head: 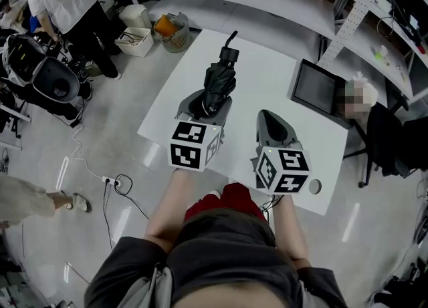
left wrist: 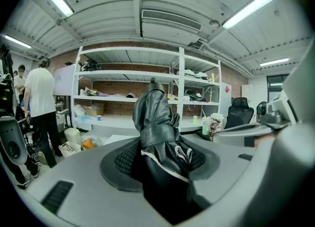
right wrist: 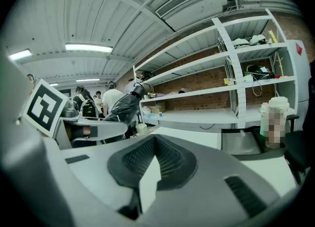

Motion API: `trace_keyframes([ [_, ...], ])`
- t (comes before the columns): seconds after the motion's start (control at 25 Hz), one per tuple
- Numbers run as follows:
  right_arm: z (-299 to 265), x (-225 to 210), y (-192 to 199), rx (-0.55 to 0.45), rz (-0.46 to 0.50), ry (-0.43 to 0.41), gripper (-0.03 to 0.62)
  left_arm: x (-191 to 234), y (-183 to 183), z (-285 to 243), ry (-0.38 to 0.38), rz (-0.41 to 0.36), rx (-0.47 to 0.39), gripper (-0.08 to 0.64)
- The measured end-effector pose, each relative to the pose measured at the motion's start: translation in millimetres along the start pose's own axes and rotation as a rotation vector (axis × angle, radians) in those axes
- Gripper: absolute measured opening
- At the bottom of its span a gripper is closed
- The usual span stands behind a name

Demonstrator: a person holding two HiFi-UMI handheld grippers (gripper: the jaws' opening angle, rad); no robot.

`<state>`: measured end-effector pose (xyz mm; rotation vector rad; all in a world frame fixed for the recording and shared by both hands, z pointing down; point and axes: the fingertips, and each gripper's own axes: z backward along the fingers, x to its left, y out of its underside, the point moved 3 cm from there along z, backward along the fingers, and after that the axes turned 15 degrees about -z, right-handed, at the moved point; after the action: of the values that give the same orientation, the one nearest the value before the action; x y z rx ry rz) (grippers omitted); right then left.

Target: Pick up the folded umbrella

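The left gripper [head: 207,106] has its grey, smooth plastic jaws clamped on the folded umbrella [head: 219,83]. In the left gripper view the bundle [left wrist: 157,122] sits between the dark, mesh-textured pads [left wrist: 125,159]. It is black and glossy, creased into soft folds, cinched by a flat strap, with a pale seam along one edge. It juts out past the jaw tips over the white, flat-topped bench [head: 267,79], and its stubby handle and thin wrist loop [head: 231,41] lie at the far end. The right gripper [head: 269,118] is beside it, apart from the umbrella. In its own view [right wrist: 155,145] the ribbed pad tips meet with nothing between them. A dark, flat rectangular screen [head: 314,87] lies near the bench's right edge.
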<state>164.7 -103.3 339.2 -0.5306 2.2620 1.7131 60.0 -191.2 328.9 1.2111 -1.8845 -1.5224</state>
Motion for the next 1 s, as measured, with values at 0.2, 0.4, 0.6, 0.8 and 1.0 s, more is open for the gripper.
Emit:
trace_keyframes([
  [0.2,17.2,-3.9,-5.1,-0.034,-0.01,0.014,0.018,-13.2,-15.2,13.9,0.019,-0.01,-0.053,0.218],
  [0.4,36.0,-9.8,-17.6,-0.083,-0.012,0.042,0.018,-27.6,-27.8,22.8,0.049,-0.023,-0.089,0.218],
  [0.6,56.8,-17.4,-27.4,-0.13,0.002,0.079,0.018,-39.0,-33.9,29.0,0.077,-0.02,-0.128,0.218],
  [0.8,72.7,-25.4,-33.8,-0.164,0.012,0.108,0.018,-48.3,-39.5,34.0,0.094,-0.019,-0.162,0.218],
  [1.0,79.9,-21.0,-42.0,-0.196,0.017,0.126,0.018,-47.9,-43.2,38.5,0.113,-0.021,-0.18,0.218],
])
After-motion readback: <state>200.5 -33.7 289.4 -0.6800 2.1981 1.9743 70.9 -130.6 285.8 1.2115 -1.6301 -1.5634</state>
